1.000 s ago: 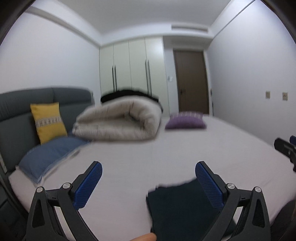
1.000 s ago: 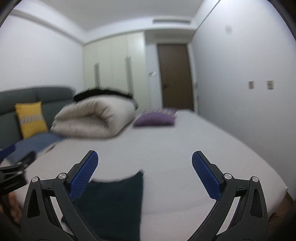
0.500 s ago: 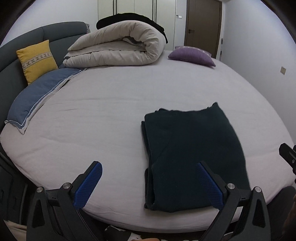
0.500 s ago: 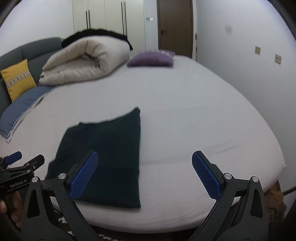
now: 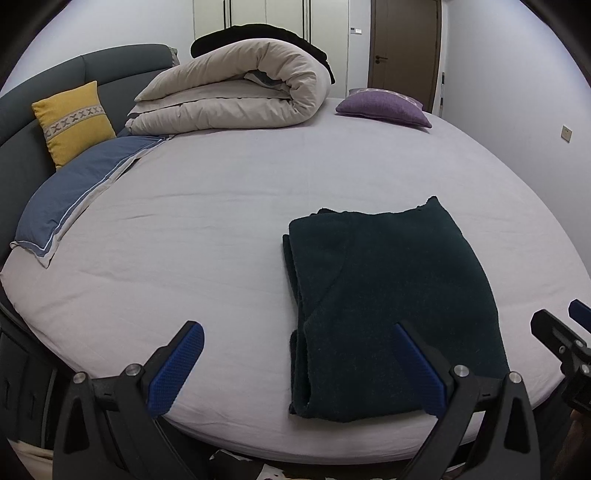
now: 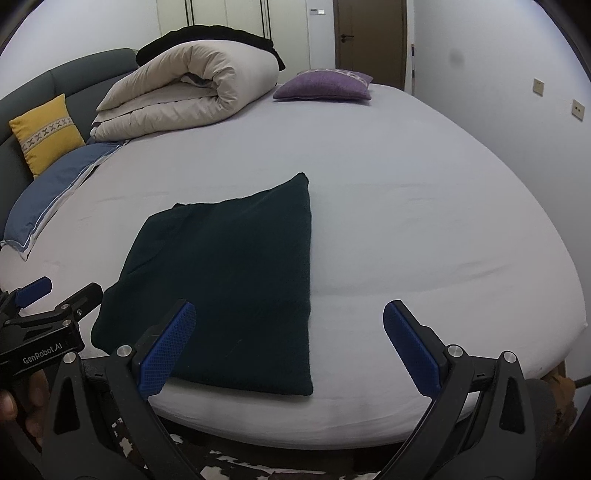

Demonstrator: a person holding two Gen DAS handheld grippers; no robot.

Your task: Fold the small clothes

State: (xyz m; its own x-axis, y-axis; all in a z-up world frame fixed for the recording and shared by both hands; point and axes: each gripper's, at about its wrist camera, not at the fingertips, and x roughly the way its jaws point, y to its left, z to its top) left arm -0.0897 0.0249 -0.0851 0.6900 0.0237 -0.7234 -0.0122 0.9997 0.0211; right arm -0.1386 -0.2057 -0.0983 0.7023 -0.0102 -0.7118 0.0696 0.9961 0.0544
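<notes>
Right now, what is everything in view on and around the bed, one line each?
Folded dark green knit garment: one, dark green, near edge of the bed, lying flat.
Light grey sheeted bed: one, light grey, fills both views.
Rolled beige duvet: one, beige, far side by the headboard.
Black cloth: one, black, on top of the duvet.
Purple cushion: one, far right of the bed.
Yellow cushion: one, against the grey headboard.
Blue pillow: one, left edge.
Brown door: one, far wall.
Left tongs: open, empty.
Right tongs: open, empty.
</notes>
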